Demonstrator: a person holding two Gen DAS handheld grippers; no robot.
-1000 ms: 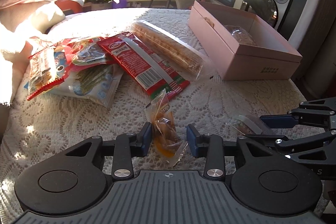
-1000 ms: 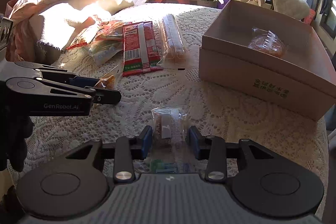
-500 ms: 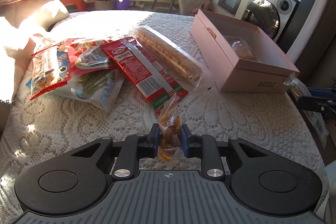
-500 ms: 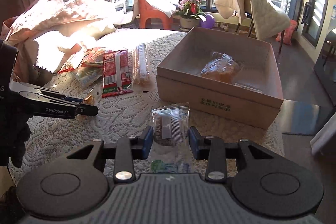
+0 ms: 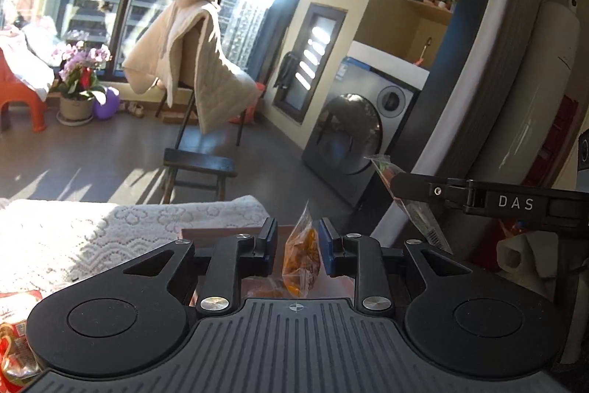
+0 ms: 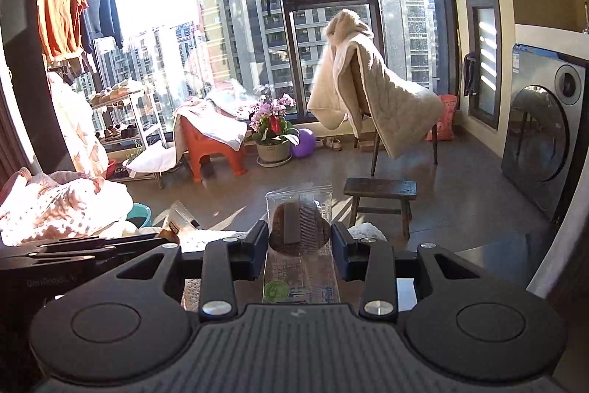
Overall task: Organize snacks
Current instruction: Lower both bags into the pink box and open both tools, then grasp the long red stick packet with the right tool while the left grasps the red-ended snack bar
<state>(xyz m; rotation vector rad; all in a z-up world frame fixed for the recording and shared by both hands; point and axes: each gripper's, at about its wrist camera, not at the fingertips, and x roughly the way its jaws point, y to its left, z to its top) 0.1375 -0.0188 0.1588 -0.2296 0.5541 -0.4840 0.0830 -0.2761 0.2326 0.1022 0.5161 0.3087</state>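
Starting at the left, a few red snack packs (image 5: 14, 337) show at the bottom corner of the left wrist view. They lie on the lace-covered desk (image 5: 110, 227), well apart from both tools.

Next comes the left claw (image 5: 297, 242), raised off the desk and grasping a small orange snack packet (image 5: 301, 256). Its jaws have just been opening a little with the packet between them. The right pad touches the wrapper, and a thin gap shows at the left pad, so the hold looks light. The packet stands upright, its long axis vertical and its twisted tip above the pads.

Directly under and just ahead of this claw is the rim of the cardboard box (image 5: 221, 231), which sits by the desk's far edge. Something orange already lies inside it, below the packet. The coming move turns on this relation: the box lies straight beneath the left claw, so a further release would probably drop the packet in.

Further right, the right claw (image 6: 299, 242) is clenched on a clear packet with a dark round biscuit (image 6: 299, 223). This packet lies flat, its long axis running along the line the claw points, and its far end sticks out past the pads. In the left view this claw hangs to the right of the box, with floor behind it. Its own view does not clearly show the box. The left hand therefore seems the nearer one, and the right would probably have to shift left first.
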